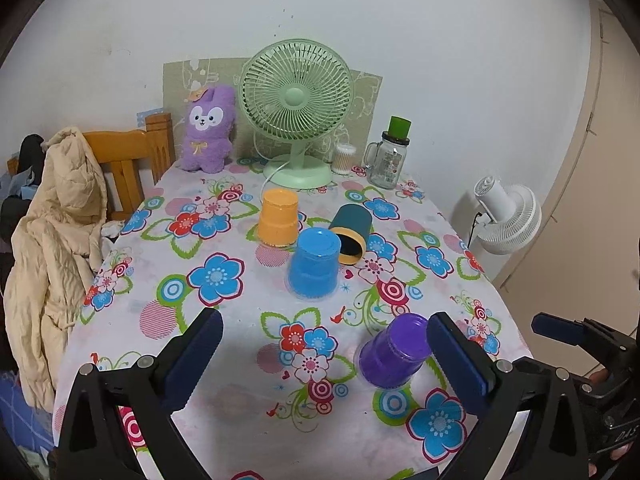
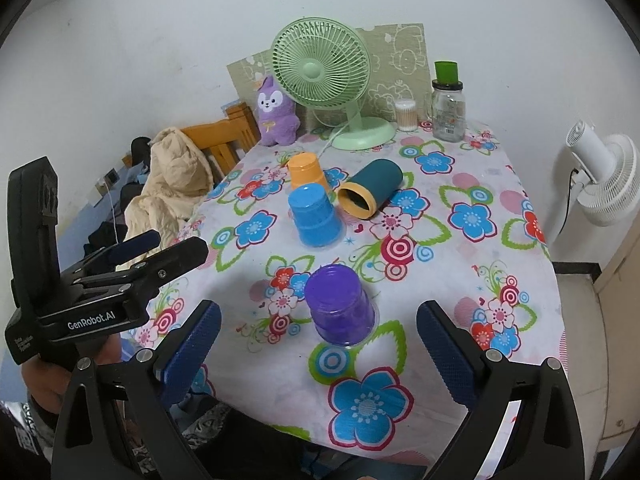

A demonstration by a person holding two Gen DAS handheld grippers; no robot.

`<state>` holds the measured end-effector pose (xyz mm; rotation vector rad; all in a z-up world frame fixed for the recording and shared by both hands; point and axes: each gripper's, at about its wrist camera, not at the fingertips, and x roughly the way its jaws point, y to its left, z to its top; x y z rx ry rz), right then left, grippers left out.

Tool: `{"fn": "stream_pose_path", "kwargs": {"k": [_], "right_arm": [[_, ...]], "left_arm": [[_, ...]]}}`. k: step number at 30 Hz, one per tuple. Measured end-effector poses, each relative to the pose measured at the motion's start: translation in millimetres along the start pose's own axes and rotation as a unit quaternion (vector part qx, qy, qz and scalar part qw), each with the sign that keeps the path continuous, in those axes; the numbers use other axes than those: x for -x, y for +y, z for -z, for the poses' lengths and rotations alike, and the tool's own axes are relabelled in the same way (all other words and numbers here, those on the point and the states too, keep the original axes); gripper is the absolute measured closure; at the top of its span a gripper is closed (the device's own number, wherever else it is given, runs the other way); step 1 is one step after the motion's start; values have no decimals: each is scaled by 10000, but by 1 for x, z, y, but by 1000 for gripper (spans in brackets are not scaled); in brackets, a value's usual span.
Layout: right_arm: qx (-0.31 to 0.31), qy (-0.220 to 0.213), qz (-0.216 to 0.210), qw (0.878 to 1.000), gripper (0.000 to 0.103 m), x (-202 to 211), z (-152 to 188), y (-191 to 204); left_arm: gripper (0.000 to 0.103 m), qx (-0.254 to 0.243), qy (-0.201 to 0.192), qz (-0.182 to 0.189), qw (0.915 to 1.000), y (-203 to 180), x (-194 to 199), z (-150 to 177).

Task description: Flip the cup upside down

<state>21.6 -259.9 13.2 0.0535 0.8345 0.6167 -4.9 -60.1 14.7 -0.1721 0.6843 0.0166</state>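
— Just behind the blue cup (image 2: 316,216), on its right side, the teal cup (image 2: 370,192) lies tipped over, its yellow-rimmed mouth facing back toward us. I'd judge that one is the job: the blue cup, the orange cup (image 2: 306,170) behind it and the purple cup (image 2: 340,304) in front of it all stand mouth down on the table (image 2: 460,360) already.

— And the hands?

— Both empty. The right gripper (image 2: 318,330) has its fingers spread wide, well in front of the blue cup, with the purple cup between the pads and untouched. The left gripper (image 1: 324,344) is likewise released, its right pad just beside the purple cup; whether they touch, I cannot tell.

— How would you take it?

— Come past the blue cup from its right, close on the teal wall near the closed end, across the round body, then swing the mouth down and set the rim flat. The purple and blue cups are in the way, so a high approach seems safest.

— Will it slip?

— Likely a little. It looks like a smooth, straight-sided cylinder, matte teal with a yellow lip band and a dark inside, so it may roll on the cloth. The others look like glossy plastic, stepped and tapering. The pads are dark blue with a fine knurled texture, which should help. The flowered cloth looks thin and smooth.
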Motion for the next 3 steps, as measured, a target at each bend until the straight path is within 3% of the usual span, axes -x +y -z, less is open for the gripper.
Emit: {"fn": "stream_pose_path", "kwargs": {"k": [3], "right_arm": [[5, -2, 8, 10000, 3, 0, 0, 1]], "left_arm": [[0, 13, -5, 6, 10000, 0, 1, 0]]}}
